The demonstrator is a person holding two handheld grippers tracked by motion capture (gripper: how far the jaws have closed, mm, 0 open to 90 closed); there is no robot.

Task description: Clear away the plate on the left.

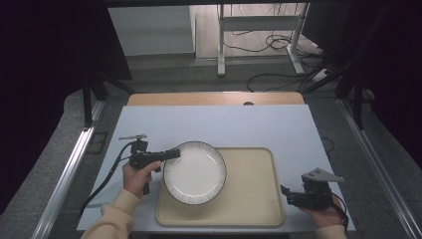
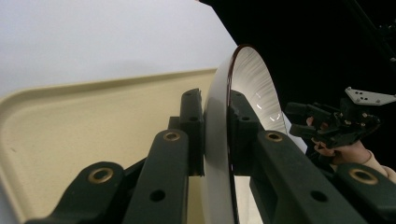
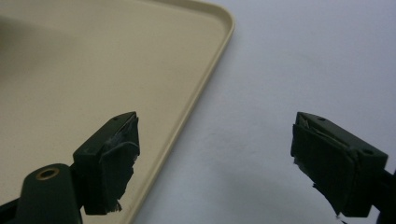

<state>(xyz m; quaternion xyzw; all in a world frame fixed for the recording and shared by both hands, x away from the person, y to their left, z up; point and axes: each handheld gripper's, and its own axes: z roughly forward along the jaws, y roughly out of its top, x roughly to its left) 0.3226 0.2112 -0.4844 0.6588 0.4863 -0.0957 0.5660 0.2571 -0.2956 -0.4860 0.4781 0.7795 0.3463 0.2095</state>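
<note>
Plate (image 1: 195, 173) sat over the tray (image 1: 254, 199), rim pinched in our left claw (image 1: 171, 154); our right claw (image 1: 287, 194), agape just beside the tray, waited unused.

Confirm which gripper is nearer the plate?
Left. The left gripper has its fingers clamped on the plate rim; the right gripper sits open beyond the tray edge.

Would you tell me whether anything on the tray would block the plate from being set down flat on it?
Nothing visible does. The left gripper grips the plate by its rim over the tray, whose bare surface holds nothing else; the open right gripper sits off its right edge.
</note>
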